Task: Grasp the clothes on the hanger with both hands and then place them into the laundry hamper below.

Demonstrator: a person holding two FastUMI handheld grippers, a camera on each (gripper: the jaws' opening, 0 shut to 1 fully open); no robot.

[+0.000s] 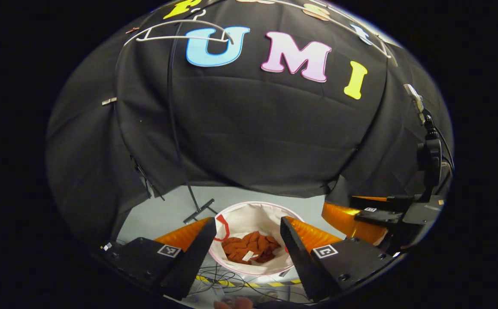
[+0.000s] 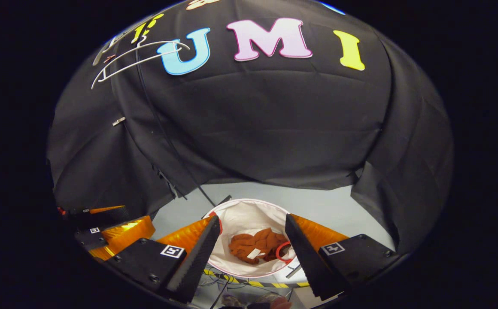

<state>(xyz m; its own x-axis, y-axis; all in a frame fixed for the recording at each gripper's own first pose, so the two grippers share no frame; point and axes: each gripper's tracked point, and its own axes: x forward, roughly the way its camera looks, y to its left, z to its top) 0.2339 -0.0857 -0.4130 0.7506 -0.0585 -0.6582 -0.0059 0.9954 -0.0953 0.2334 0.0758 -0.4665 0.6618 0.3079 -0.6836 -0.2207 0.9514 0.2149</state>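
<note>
A rust-orange garment (image 1: 251, 246) lies crumpled at the bottom of a white round laundry hamper (image 1: 249, 216) on the floor; the garment (image 2: 257, 247) and the hamper (image 2: 244, 212) also appear in the right gripper view. A bare white hanger (image 1: 180, 32) hangs up high at the left; the same hanger (image 2: 139, 58) is at the upper left of the right gripper view. My left gripper (image 1: 247, 231) is open above the hamper, holding nothing. My right gripper (image 2: 253, 229) is open too, empty. The right gripper (image 1: 375, 214) is beside the left one.
A thin black stand pole (image 1: 174, 128) runs down to a foot on the grey floor (image 1: 167, 212) behind the hamper. Yellow-black tape (image 1: 249, 284) and loose cables lie in front of it. The left gripper (image 2: 111, 225) sits at the lower left.
</note>
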